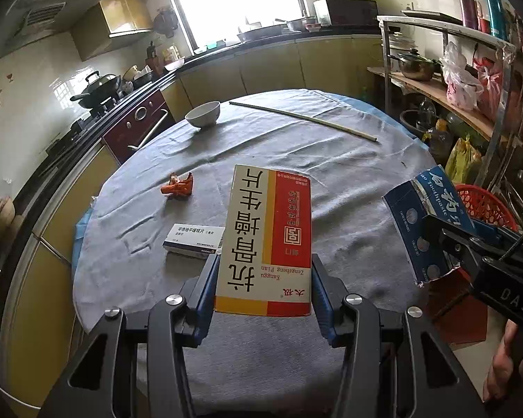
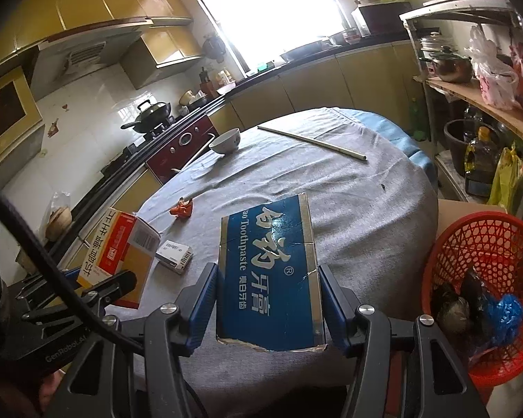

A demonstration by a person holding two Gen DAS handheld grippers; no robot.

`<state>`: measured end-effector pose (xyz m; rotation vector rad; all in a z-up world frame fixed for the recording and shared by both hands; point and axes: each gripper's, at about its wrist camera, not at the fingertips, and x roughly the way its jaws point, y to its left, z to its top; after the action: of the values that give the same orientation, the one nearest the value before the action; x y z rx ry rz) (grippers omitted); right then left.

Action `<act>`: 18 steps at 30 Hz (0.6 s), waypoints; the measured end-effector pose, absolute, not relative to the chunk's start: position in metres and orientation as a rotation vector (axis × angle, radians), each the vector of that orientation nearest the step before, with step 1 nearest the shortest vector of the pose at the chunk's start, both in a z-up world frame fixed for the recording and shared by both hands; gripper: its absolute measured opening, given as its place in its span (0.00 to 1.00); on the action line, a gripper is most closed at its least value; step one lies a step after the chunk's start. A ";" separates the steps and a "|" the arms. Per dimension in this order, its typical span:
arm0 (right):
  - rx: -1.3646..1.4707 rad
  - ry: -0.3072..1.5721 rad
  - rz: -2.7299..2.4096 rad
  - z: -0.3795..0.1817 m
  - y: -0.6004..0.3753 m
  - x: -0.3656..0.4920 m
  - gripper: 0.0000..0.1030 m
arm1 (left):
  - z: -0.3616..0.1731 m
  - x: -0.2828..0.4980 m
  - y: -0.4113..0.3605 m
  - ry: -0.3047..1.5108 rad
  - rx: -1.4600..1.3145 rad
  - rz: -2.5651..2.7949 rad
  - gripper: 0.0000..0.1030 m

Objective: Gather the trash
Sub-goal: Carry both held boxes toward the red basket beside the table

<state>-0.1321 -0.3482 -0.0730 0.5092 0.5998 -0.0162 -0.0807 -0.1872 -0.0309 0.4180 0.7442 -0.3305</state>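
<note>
My left gripper [image 1: 263,278] is shut on a white, red and yellow medicine box [image 1: 266,237], held above the grey-clothed round table [image 1: 331,181]. My right gripper [image 2: 268,292] is shut on a blue toothpaste box [image 2: 268,268] with a torn lower end. In the left wrist view the toothpaste box [image 1: 422,223] hangs at the right. The medicine box [image 2: 122,247] shows at the left of the right wrist view. A small white pill box [image 1: 193,240] and a crumpled orange wrapper [image 1: 178,185] lie on the cloth. A red mesh basket [image 2: 484,264] with some trash in it stands at the right.
A white bowl [image 1: 203,113] and a long thin stick [image 1: 303,121] lie at the table's far side. Counters with a stove and wok [image 1: 96,87] run along the left and back. A metal shelf rack [image 1: 470,80] with pots and bags stands at the right.
</note>
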 end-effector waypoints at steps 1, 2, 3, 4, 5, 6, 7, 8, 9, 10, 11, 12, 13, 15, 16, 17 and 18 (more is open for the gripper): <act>0.510 0.600 -0.017 -0.073 -0.349 -0.132 0.58 | -0.031 -0.081 -0.189 0.745 0.420 -0.332 0.49; 0.511 0.599 -0.018 -0.074 -0.350 -0.133 0.58 | -0.031 -0.081 -0.190 0.745 0.423 -0.334 0.49; 0.512 0.600 -0.018 -0.074 -0.351 -0.133 0.58 | -0.031 -0.081 -0.191 0.744 0.427 -0.335 0.49; 0.516 0.602 -0.017 -0.075 -0.352 -0.133 0.58 | -0.032 -0.082 -0.193 0.743 0.431 -0.336 0.49; 0.521 0.604 -0.017 -0.076 -0.353 -0.133 0.58 | -0.032 -0.082 -0.194 0.744 0.434 -0.338 0.49; 0.524 0.605 -0.018 -0.076 -0.354 -0.133 0.58 | -0.032 -0.083 -0.195 0.745 0.435 -0.340 0.49; 0.526 0.605 -0.019 -0.077 -0.355 -0.134 0.58 | -0.033 -0.083 -0.196 0.745 0.438 -0.341 0.49; 0.529 0.606 -0.019 -0.078 -0.356 -0.134 0.58 | -0.033 -0.084 -0.196 0.745 0.441 -0.342 0.49; 0.533 0.606 -0.020 -0.078 -0.357 -0.135 0.58 | -0.033 -0.084 -0.197 0.744 0.444 -0.343 0.49; 0.535 0.605 -0.021 -0.079 -0.358 -0.135 0.58 | -0.033 -0.084 -0.198 0.745 0.446 -0.345 0.49; 0.536 0.604 -0.023 -0.078 -0.358 -0.136 0.58 | -0.034 -0.085 -0.199 0.745 0.448 -0.347 0.49; 0.537 0.604 -0.024 -0.079 -0.359 -0.136 0.58 | -0.034 -0.085 -0.200 0.746 0.450 -0.348 0.49; 0.541 0.605 -0.024 -0.080 -0.360 -0.137 0.58 | -0.035 -0.086 -0.201 0.746 0.452 -0.349 0.49; 0.547 0.605 -0.025 -0.081 -0.362 -0.138 0.58 | -0.036 -0.087 -0.203 0.747 0.459 -0.352 0.50; 0.548 0.605 -0.027 -0.081 -0.362 -0.138 0.58 | -0.036 -0.087 -0.204 0.748 0.461 -0.354 0.50; 0.549 0.606 -0.028 -0.081 -0.363 -0.138 0.58 | -0.037 -0.087 -0.205 0.750 0.463 -0.356 0.50; 0.553 0.607 -0.029 -0.082 -0.364 -0.139 0.58 | -0.037 -0.087 -0.206 0.750 0.464 -0.358 0.50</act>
<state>-0.1386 -0.3636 -0.0819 0.5530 0.6072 -0.0289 -0.0871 -0.2063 -0.0374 0.4644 0.7505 -0.3577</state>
